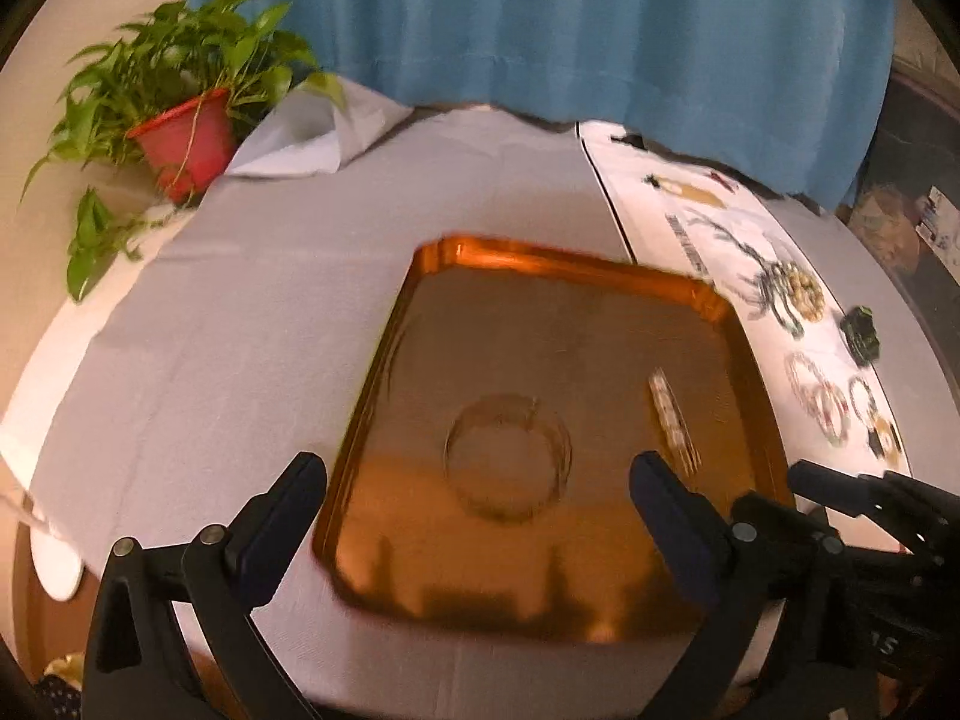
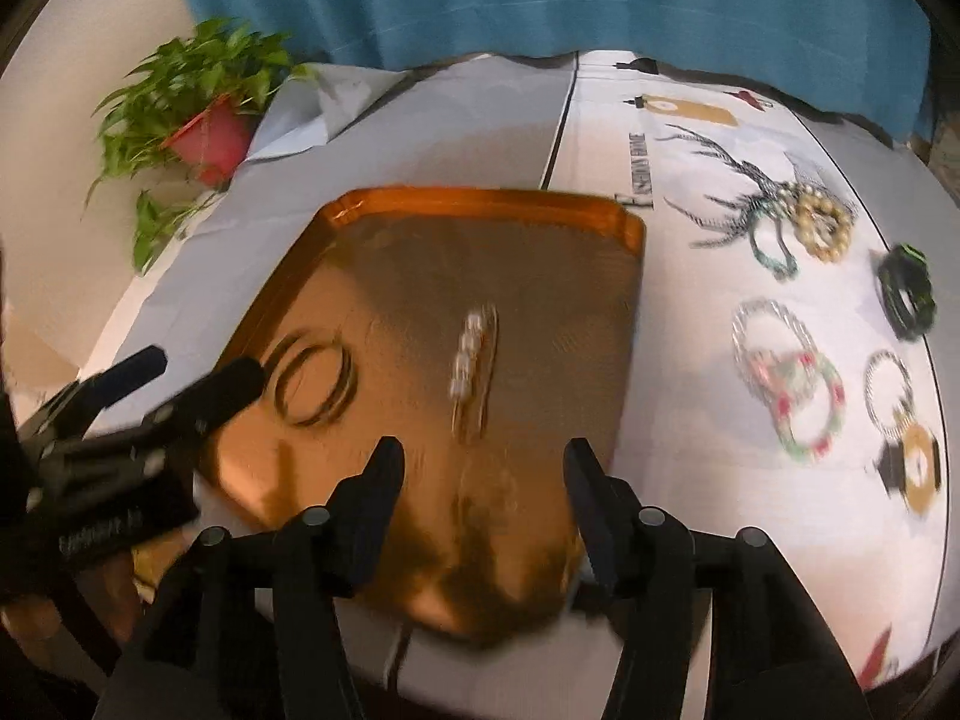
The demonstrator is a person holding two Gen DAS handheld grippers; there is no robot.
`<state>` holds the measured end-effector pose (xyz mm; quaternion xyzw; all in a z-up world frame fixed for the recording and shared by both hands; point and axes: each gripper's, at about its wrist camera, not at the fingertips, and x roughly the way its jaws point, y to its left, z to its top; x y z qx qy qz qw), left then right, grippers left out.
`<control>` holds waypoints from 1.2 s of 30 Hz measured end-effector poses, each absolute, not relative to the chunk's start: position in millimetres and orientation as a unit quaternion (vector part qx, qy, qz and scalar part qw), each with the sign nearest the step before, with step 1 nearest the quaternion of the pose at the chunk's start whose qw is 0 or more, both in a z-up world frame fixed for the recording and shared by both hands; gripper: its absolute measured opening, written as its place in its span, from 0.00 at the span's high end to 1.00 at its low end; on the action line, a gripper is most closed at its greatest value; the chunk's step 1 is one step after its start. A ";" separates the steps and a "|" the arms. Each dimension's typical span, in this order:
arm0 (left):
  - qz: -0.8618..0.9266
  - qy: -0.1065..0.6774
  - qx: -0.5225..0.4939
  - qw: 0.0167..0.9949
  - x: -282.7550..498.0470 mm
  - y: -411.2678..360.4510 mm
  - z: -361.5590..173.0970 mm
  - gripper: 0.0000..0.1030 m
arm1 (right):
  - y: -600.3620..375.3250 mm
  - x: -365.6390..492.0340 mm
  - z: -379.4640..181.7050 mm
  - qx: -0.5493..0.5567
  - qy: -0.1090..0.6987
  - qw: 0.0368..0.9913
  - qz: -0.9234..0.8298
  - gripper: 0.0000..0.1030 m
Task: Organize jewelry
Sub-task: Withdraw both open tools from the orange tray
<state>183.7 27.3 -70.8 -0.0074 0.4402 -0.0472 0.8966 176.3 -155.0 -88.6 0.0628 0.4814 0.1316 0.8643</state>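
A shiny copper tray [image 1: 738, 336] [image 2: 630, 222] lies on the grey cloth. In it lie a thin dark bangle [image 1: 507, 457] [image 2: 316, 383] and a pale beaded bracelet [image 1: 673, 420] [image 2: 474, 354]. My left gripper [image 1: 480, 498] is open and empty over the tray's near edge; it shows at the left of the right wrist view [image 2: 198, 372]. My right gripper [image 2: 483, 474] is open and empty above the tray's near side; it shows at the right of the left wrist view [image 1: 840, 486]. Several bracelets lie on the patterned cloth to the right: a gold bead one [image 2: 825, 222], a red-green one [image 2: 810, 414], a black-green one [image 2: 909, 294].
A potted plant in a red pot [image 1: 183, 141] [image 2: 213, 138] stands at the far left corner. A blue curtain [image 1: 540, 18] hangs behind the table. The white patterned cloth [image 2: 678, 312] covers the right side of the table.
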 end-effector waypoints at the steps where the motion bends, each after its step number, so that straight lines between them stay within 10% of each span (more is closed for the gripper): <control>1: -0.046 0.443 -0.014 0.895 173.7 30.7 -69.5 0.02 | -156.7 165.4 -87.2 0.059 0.481 0.865 0.130 0.45; 36: -0.065 0.337 0.028 0.939 -55.4 -0.8 29.4 0.02 | -173.2 -80.9 10.3 -0.029 0.322 0.942 0.088 0.41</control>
